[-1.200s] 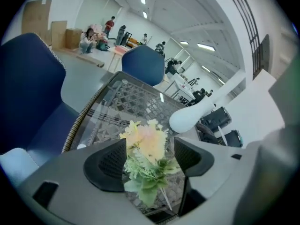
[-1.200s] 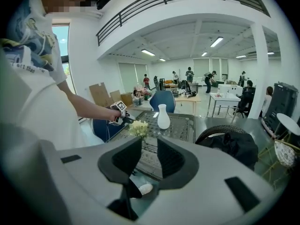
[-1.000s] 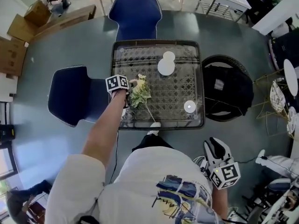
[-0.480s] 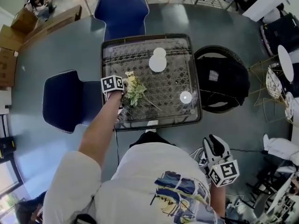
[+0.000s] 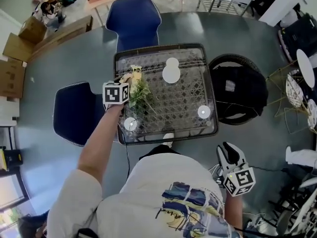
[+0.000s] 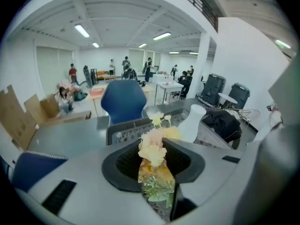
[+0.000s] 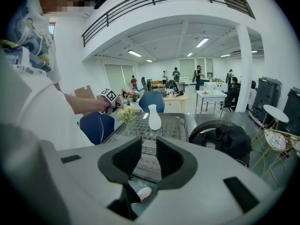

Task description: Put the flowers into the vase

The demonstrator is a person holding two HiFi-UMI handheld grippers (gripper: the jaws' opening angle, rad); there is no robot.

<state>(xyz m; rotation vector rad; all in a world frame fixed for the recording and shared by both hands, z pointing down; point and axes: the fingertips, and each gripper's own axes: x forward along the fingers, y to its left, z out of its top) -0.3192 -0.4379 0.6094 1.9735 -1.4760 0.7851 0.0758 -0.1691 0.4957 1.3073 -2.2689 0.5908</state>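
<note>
A small bunch of pale yellow flowers with green leaves hangs above the left side of the glass-topped wicker table. My left gripper is shut on the bunch; its jaws have just been closing round it. In the left gripper view the blooms fill the gap between the jaws of that gripper. The white vase stands upright at the table's far middle, also seen as the vase beyond the jaws. My right gripper hangs low beside the person's right side, open and empty.
Two blue chairs stand behind and left of the table. A round dark chair with a black bag is at its right. Two small white discs lie on the glass. Cardboard boxes sit at far left.
The flowers lay on the table with the left gripper at them; now the left gripper has risen with the bunch and rolled. The right gripper has stayed put.
</note>
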